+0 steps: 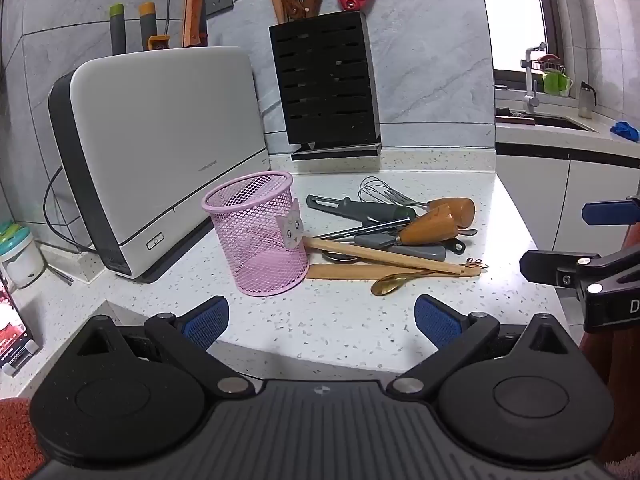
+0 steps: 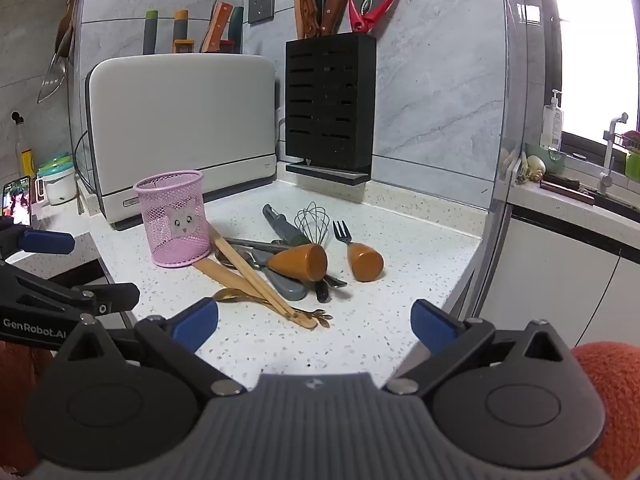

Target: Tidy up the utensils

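Utensils heaped beside pink cup, left gripper, right gripper (both wide, empty)

"GenRobot.AI" on the left gripper arm

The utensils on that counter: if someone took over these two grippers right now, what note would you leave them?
Left gripper: open, empty, short of the pile.
Right gripper: open, empty, also short of it.
Pink cup: upright on the counter, seemingly empty.
Utensils lie in a heap beside it: chopsticks touching the cup, whisk, fork, gold spoon, peeler, others underneath.
Done: nothing yet.
Left: move every utensil, probably into the cup; the loose fork looks easiest first.
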Demonstrator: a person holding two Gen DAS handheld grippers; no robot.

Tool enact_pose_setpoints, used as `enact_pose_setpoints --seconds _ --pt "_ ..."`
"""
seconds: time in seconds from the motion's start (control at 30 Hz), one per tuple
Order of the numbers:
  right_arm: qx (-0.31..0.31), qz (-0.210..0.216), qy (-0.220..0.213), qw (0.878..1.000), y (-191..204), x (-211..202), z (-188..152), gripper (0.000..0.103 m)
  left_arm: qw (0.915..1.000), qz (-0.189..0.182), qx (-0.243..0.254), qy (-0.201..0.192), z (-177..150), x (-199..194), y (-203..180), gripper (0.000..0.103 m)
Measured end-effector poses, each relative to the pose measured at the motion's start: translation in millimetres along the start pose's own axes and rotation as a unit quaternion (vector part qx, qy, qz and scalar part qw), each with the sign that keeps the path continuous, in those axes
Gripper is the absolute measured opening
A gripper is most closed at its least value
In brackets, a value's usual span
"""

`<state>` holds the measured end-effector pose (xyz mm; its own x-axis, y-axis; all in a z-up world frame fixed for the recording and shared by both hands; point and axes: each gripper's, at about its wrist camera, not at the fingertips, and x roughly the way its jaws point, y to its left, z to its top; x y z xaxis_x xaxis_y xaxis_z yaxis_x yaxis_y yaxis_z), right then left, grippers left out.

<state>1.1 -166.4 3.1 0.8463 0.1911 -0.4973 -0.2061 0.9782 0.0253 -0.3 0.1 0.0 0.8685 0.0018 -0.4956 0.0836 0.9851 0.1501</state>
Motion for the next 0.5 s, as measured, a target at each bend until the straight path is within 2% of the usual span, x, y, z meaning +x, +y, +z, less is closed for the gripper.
enact_pose_setpoints --seconds 0.5 --pt "-0.001 -0.002 -0.001 1.0 0.0 0.6 -0.5 0.1 1.0 0.002 0.003 0.002 -0.2 1.6 -0.2 0.103"
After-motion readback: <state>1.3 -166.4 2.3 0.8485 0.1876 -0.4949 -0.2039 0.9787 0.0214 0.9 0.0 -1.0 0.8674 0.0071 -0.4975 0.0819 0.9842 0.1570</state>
